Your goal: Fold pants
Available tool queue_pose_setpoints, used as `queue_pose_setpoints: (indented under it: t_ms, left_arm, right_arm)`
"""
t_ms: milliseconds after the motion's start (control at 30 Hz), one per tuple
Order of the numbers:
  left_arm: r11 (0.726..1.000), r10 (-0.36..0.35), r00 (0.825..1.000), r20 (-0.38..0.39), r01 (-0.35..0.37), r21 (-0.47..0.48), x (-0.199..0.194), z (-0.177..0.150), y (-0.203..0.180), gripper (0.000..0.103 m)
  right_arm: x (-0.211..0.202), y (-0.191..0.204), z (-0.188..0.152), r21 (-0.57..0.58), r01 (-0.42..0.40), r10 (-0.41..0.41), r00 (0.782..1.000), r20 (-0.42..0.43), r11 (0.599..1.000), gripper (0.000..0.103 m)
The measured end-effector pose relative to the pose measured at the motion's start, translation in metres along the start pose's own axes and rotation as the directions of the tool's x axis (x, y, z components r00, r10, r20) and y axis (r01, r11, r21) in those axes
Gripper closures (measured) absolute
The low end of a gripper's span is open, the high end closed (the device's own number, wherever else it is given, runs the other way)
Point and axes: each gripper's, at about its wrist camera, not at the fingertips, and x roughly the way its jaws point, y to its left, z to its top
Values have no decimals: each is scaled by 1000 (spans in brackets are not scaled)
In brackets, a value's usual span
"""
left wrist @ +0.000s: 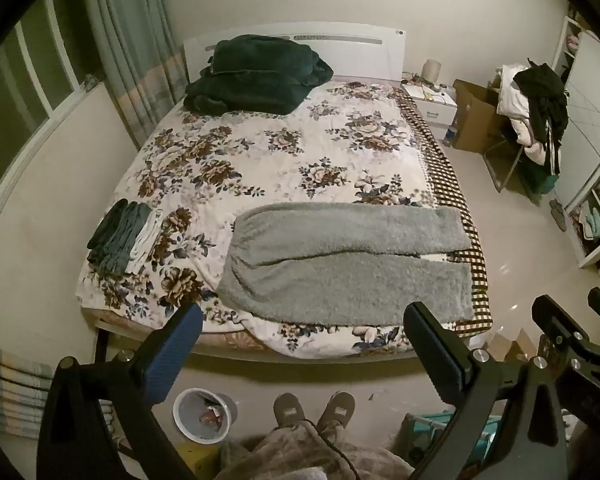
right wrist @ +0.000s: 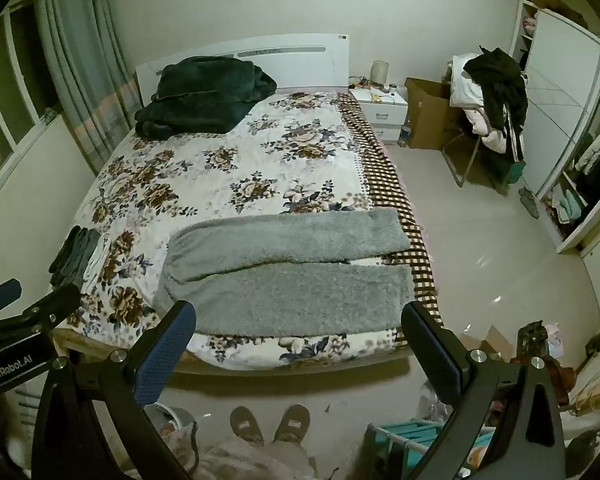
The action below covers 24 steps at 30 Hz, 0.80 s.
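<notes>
Grey fleece pants (left wrist: 348, 260) lie flat across the near end of the bed (left wrist: 260, 152), waist to the left, both legs stretched toward the right edge. The right wrist view shows the same pants (right wrist: 288, 272) spread out. My left gripper (left wrist: 304, 344) hangs open above the floor in front of the bed, short of the pants, with nothing between its blue-padded fingers (left wrist: 176, 352). My right gripper (right wrist: 298, 344) is open too, held at a similar height beside it, with its fingers framing the pants' near edge from a distance. The right gripper's body (left wrist: 568, 336) shows at the left view's lower right.
A stack of folded clothes (left wrist: 120, 238) sits at the bed's near left. A dark green blanket (left wrist: 256, 74) is heaped at the headboard. The person's slippered feet (left wrist: 314, 412) stand by a small bin (left wrist: 204, 416). A chair piled with clothes (left wrist: 532, 96) and a wardrobe (right wrist: 572, 128) are at the right.
</notes>
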Motion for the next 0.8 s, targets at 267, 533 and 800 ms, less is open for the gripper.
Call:
queue_pose_setpoints:
  t_ms: [267, 533, 800]
  left_arm:
    - [1000, 3, 1000, 9, -3, 1, -1, 1, 0, 0]
    - [1000, 2, 1000, 5, -2, 6, 0, -1, 0, 0]
    - [1000, 5, 1000, 7, -5, 7, 0, -1, 0, 0]
  right_arm:
    - [-5, 5, -6, -4, 4, -4, 1000, -5, 1000, 0]
    - [0, 14, -9, -3, 0, 0, 1000, -8, 1000, 0]
    - [-2, 10, -7, -6, -2, 2, 1000, -8, 1000, 0]
